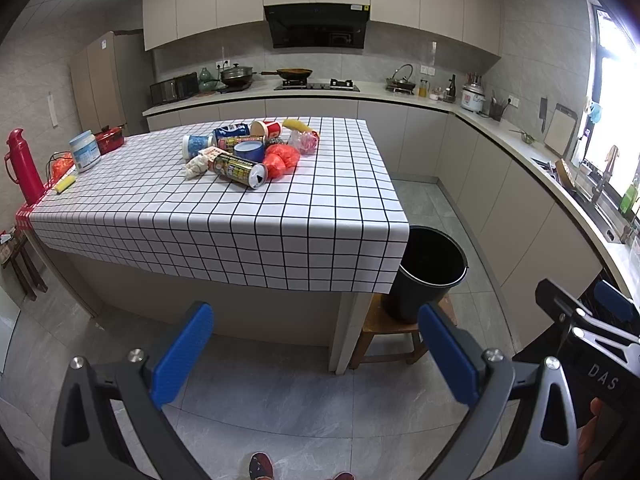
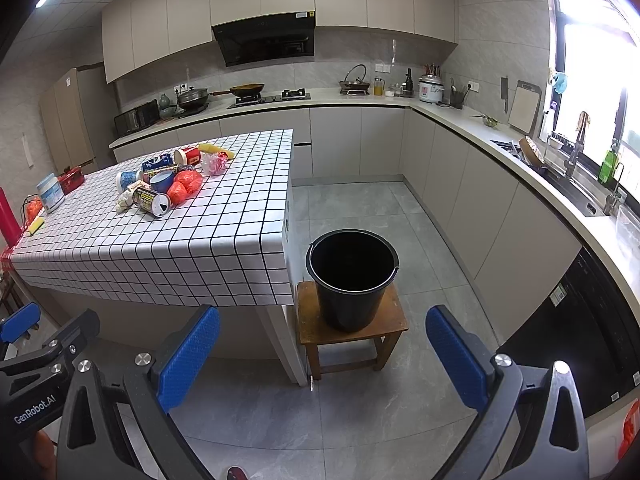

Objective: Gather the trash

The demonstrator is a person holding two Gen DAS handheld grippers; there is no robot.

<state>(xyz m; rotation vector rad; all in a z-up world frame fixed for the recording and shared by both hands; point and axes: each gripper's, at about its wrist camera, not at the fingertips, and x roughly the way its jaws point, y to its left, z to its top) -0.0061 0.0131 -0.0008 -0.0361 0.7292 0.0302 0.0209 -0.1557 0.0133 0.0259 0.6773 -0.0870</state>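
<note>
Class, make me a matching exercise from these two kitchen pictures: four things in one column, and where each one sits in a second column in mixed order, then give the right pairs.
Things
1. bucket
2. banana
3. flask
4. pan

Places
A. on the hob, at the back counter
B. on the wooden stool beside the table
C. at the far end of the trash pile on the checked cloth
D. at the table's left edge, past the cloth

Pairs: 1-B, 2-C, 3-D, 4-A
</note>
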